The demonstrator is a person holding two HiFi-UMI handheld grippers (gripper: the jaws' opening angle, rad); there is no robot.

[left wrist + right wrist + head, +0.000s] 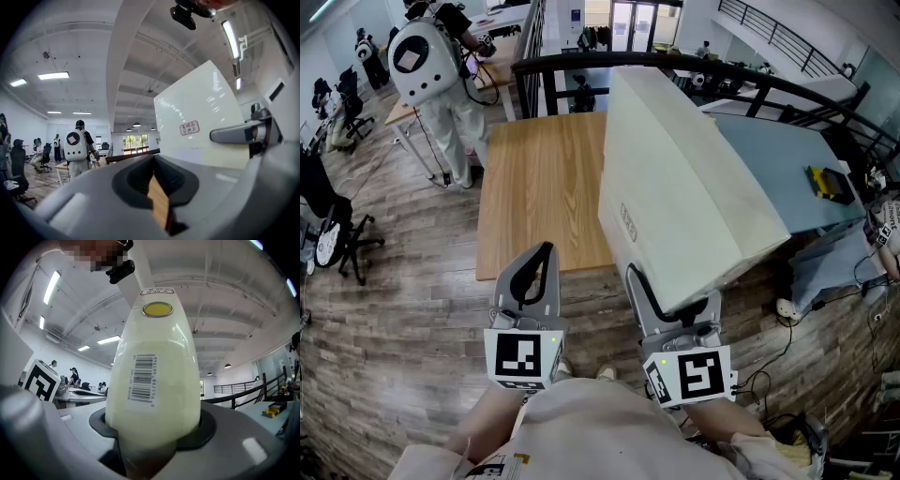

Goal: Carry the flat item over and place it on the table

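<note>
**Head view: box up in your right gripper, at the table's right edge**

The wooden table [534, 187] lay ahead of you, bare on top, with a dark railing [581, 64] behind it. A grey-blue surface [778, 159] stood to its right. The box [684, 187] was flat and cream-coloured. It was off the table and tilted, and it rose away from you out of your right gripper [654, 292]. In this view it covered the table's right edge.

Your right gripper's jaws were clamped on the box's near lower edge, standing about half apart with the box filling the gap. In the right gripper view the box stood straight up from between them.

Your left gripper [542, 255] hung to the box's left, clear of it, over the table's near edge. Its jaws were closed together with nothing between them. In the left gripper view only a sliver of wood showed through.

A person with a white backpack [441, 75] stood beyond the table's far left corner. A yellow-and-black item [830, 183] lay on the grey-blue surface.

The box carried a barcode [142, 378], a red-framed stamp [189, 127] and a yellow dot [157, 309].
</note>
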